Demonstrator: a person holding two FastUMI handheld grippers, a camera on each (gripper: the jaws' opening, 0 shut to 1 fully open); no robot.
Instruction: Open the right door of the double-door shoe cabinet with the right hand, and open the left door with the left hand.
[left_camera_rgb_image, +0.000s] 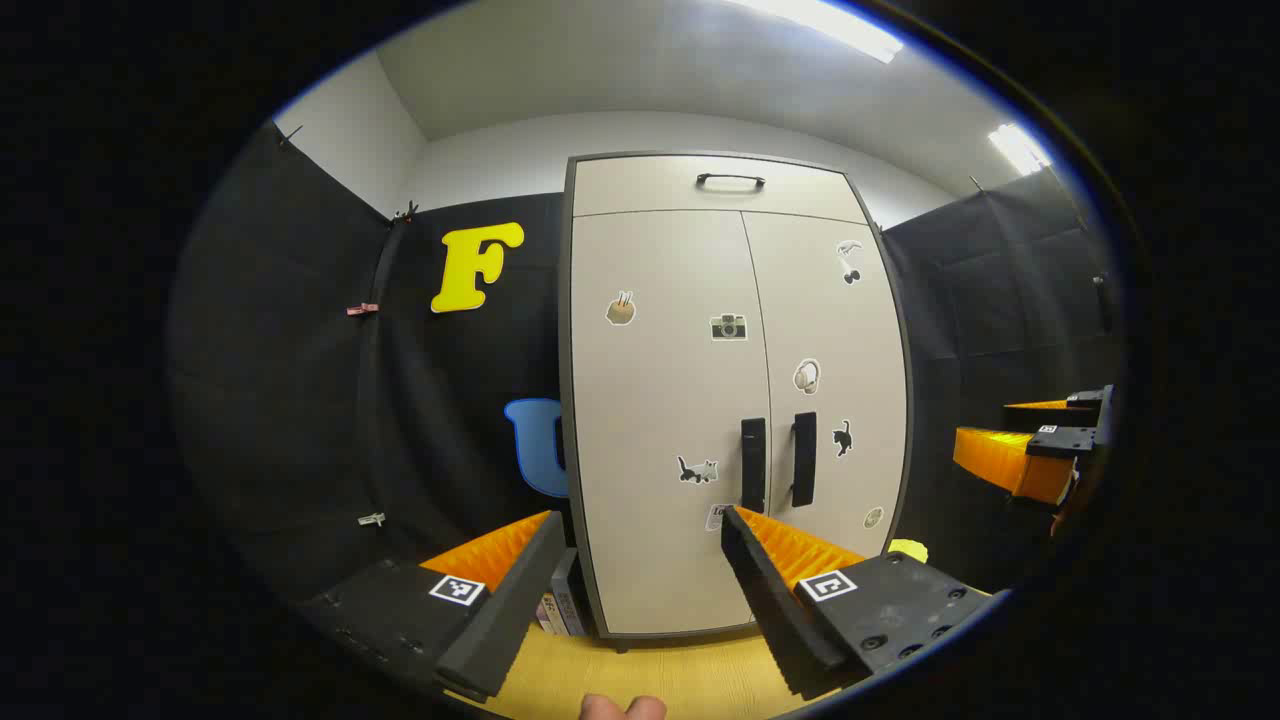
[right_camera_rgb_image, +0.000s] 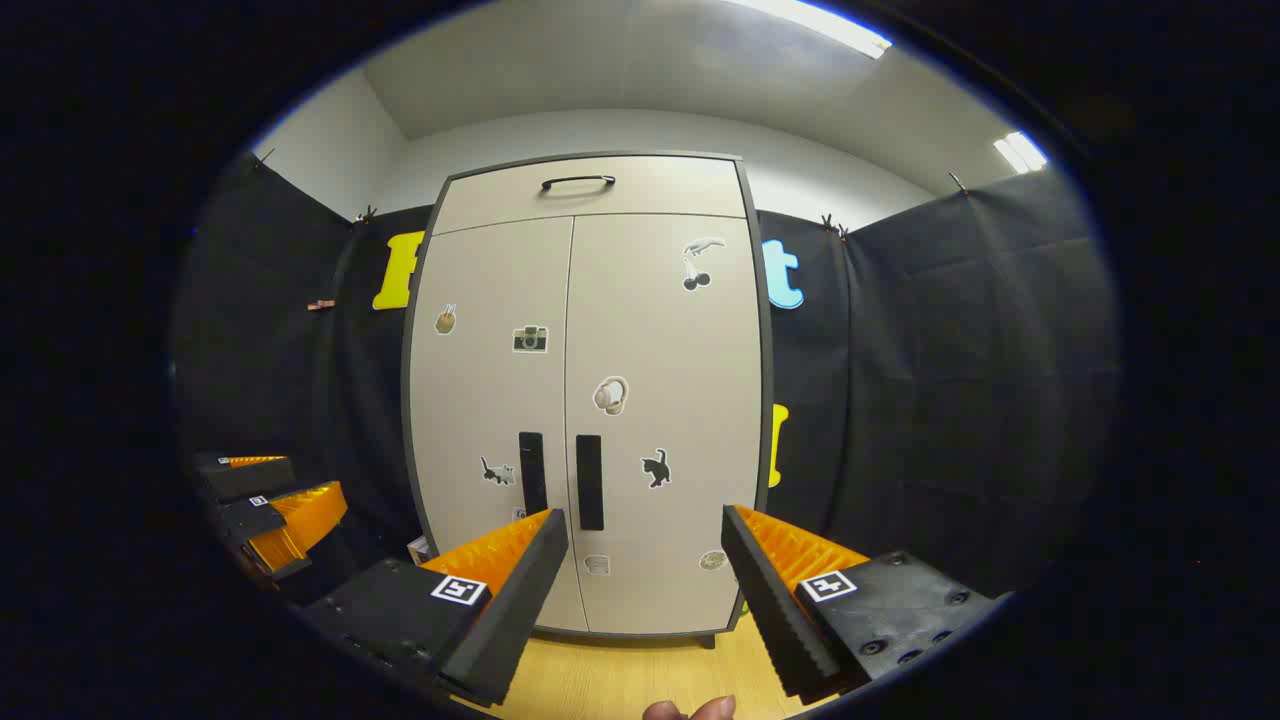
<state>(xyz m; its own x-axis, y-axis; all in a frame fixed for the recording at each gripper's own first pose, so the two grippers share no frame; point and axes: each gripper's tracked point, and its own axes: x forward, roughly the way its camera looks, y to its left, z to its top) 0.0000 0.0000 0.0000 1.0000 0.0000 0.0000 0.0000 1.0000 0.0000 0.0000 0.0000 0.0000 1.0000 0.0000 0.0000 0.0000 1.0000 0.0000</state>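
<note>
**Approach: both doors shut, nothing gripped**

I stand facing the shoe cabinet (right_camera_rgb_image: 590, 400), which fills the centre of both views. Both doors are closed, seam tight, so I judge the task is at its very start: the reach toward the right door comes first.

My right gripper (right_camera_rgb_image: 640, 570) is released, fingers spread wide, holding nothing. In the right gripper view the right door handle (right_camera_rgb_image: 589, 482), a dark vertical bar, sits just above and left of centre, nearer my left finger than my right, and well short of contact. The next move calls for closing in, shifting slightly left so the bar falls between the fingers, then clamping and pulling outward.

My left gripper (left_camera_rgb_image: 640, 570) is likewise spread and empty. In the left gripper view the left door handle (left_camera_rgb_image: 753, 465) stands right of centre, just above the tip of my right-hand finger; not touching, as far as I can tell. It needs a rightward correction before grasping. The other gripper shows at the right edge of that view.

The wooden floor (right_camera_rgb_image: 640, 675) lies below the cabinet.
</note>
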